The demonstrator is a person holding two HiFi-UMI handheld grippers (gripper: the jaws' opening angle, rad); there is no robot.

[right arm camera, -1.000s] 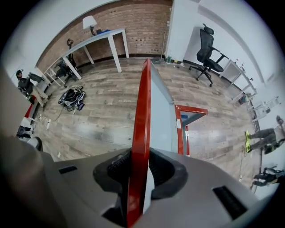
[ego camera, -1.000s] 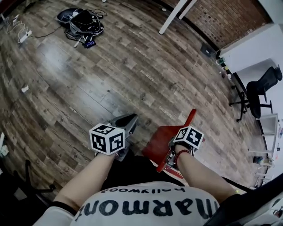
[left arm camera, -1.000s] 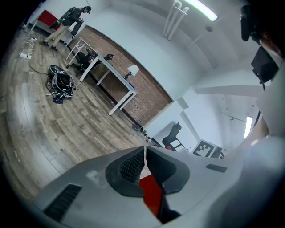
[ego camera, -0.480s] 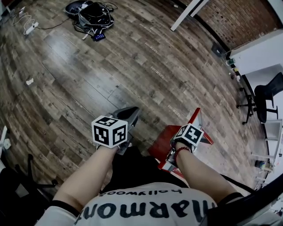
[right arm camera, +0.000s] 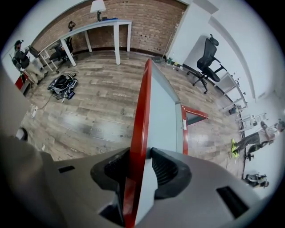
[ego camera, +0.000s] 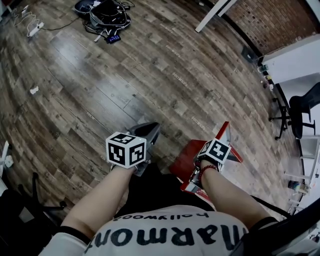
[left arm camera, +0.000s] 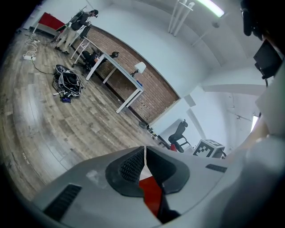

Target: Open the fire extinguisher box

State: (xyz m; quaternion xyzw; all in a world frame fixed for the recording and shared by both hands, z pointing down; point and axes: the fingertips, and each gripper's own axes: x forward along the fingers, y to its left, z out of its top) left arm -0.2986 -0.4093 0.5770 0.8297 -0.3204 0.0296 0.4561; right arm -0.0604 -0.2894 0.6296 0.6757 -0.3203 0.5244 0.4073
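Note:
The red fire extinguisher box [ego camera: 182, 167] lies on the wooden floor by the person's knees. Its door [ego camera: 223, 134] stands up on edge, red outside and grey inside [right arm camera: 162, 116]. My right gripper [ego camera: 194, 179] points steeply down over the door's near edge. Its jaws have just been opening; the door's edge [right arm camera: 139, 147] sits between them with both pads against it. My left gripper [ego camera: 151, 131] hovers to the left of the box, pointing out over the floor. It is shut [left arm camera: 144, 156] with nothing in it, and a strip of the red box [left arm camera: 151, 193] shows below it.
A heap of black bags and cables [ego camera: 106, 17] lies far across the floor, with a white power strip [ego camera: 32, 30] beside it. A white table leg [ego camera: 212, 15] and a brick wall are at the back, a black office chair [ego camera: 305, 107] at the right.
Both grippers have sunk a little toward the floor and box. The door looks a bit more upright. Over the last half second hardly anything has shifted.

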